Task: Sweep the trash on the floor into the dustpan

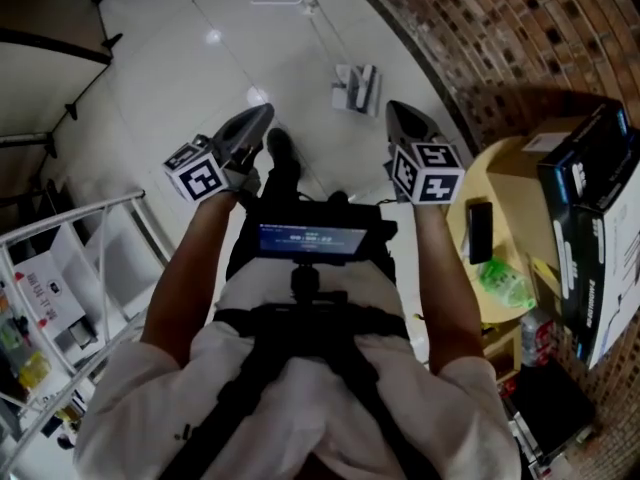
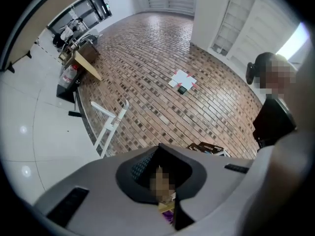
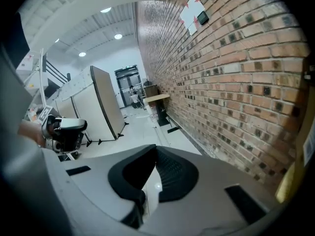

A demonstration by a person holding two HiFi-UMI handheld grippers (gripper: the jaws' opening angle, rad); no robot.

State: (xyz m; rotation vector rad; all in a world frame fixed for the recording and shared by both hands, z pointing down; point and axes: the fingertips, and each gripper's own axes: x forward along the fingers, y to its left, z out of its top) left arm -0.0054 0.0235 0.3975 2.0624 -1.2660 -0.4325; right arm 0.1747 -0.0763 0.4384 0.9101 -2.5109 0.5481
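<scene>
Both grippers are raised in front of the person, over the white floor. My left gripper [image 1: 262, 111] [image 2: 158, 154] is shut and points level; a blurred patch covers the slit between its jaws, and nothing shows held in the head view. My right gripper [image 1: 395, 108] [image 3: 156, 151] is shut and empty, tilted a little downward beside the brick wall [image 3: 236, 58]. A white and grey object [image 1: 355, 88] lies on the floor ahead near the wall; I cannot tell whether it is the dustpan. No trash shows in any view.
A round yellow table [image 1: 510, 203] stands at the right with a black phone [image 1: 480, 230], a green item [image 1: 505, 283] and stacked boxes [image 1: 590, 158]. A white rack [image 1: 80, 268] stands at the left. Partition boards [image 3: 106, 102] stand further along the floor.
</scene>
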